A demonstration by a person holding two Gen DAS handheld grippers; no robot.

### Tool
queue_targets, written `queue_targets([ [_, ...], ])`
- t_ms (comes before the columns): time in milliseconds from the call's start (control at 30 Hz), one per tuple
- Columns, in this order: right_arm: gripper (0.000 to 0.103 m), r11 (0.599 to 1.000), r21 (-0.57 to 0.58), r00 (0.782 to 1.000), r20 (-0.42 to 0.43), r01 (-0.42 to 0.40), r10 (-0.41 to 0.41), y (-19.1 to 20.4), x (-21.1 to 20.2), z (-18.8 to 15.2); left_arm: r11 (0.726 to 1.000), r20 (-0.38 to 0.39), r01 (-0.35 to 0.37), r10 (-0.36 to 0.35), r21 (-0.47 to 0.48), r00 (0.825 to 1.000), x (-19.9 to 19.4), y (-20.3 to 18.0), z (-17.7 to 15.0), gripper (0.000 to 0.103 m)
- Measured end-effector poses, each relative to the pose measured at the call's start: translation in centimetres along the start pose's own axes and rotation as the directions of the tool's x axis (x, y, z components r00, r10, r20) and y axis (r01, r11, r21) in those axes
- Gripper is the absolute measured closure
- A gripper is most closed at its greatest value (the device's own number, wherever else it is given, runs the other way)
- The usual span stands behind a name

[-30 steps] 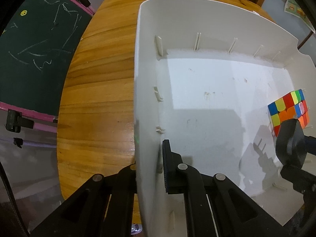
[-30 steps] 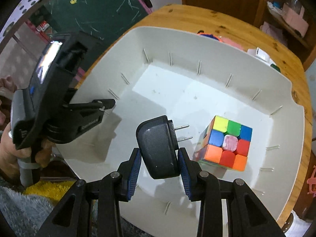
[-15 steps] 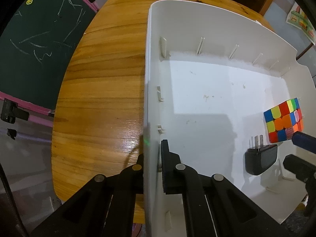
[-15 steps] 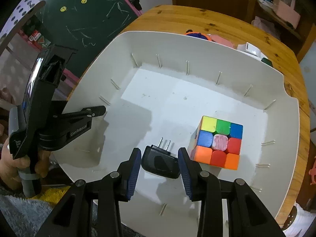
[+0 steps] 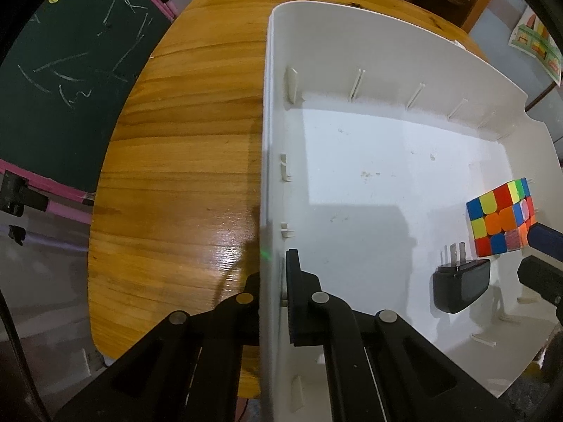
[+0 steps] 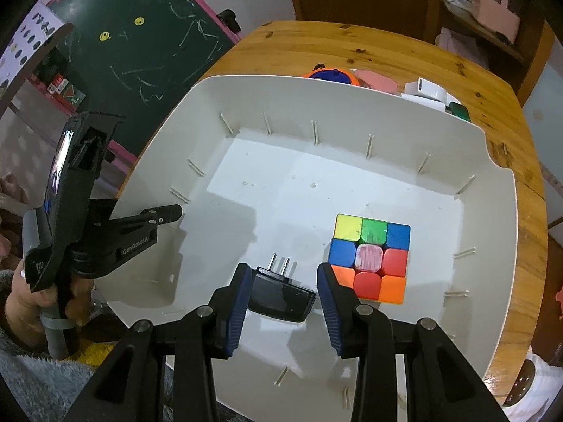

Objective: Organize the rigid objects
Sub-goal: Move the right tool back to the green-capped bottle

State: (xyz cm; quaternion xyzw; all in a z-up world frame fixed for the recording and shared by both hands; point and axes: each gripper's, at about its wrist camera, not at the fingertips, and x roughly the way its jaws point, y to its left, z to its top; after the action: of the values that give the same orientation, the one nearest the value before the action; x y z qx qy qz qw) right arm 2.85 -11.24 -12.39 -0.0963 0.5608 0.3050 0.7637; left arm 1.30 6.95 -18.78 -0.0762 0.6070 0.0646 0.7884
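Plug adapter (image 6: pixel 279 297), black with two prongs, lies on the floor of the white bin (image 6: pixel 352 183) just beside the colour cube (image 6: pixel 369 258); its near end is hidden between the blue pads of the right gripper (image 6: pixel 281 302), whose jaws stand spread, apparently clear of it. Left gripper (image 5: pixel 272 281) pinches the bin's side wall, its outer finger cut off behind that wall. "GenRobot.AI" reads on the left gripper's body. Behind the far rim, small objects on the wooden table (image 5: pixel 183 161) are partly hidden. Chalkboard (image 6: pixel 158 42) scribbles are illegible.
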Motion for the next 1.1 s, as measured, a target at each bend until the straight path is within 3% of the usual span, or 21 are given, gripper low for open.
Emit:
queue_targets([
  [433, 0.064, 0.997, 0.076, 0.994, 0.107, 0.025, -0.033, -3.5, -3.5, 1.2, 1.000, -0.009, 0.016, -0.016, -0.013, 1.000, -0.2, 0.2, -0.3, 0.100],
  [733, 0.064, 0.985, 0.151, 0.966, 0.232, 0.083, -0.117, -7.2, -8.4, 4.3, 1.000, -0.004, 0.022, -0.022, -0.008, 1.000, 0.0, 0.3, 0.1, 0.100],
  [1100, 0.064, 0.973, 0.202, 0.940, 0.296, 0.113, -0.171, -10.3, -12.1, 9.2, 1.000, -0.002, 0.020, -0.020, 0.005, 1.000, 0.2, 0.2, 0.6, 0.100],
])
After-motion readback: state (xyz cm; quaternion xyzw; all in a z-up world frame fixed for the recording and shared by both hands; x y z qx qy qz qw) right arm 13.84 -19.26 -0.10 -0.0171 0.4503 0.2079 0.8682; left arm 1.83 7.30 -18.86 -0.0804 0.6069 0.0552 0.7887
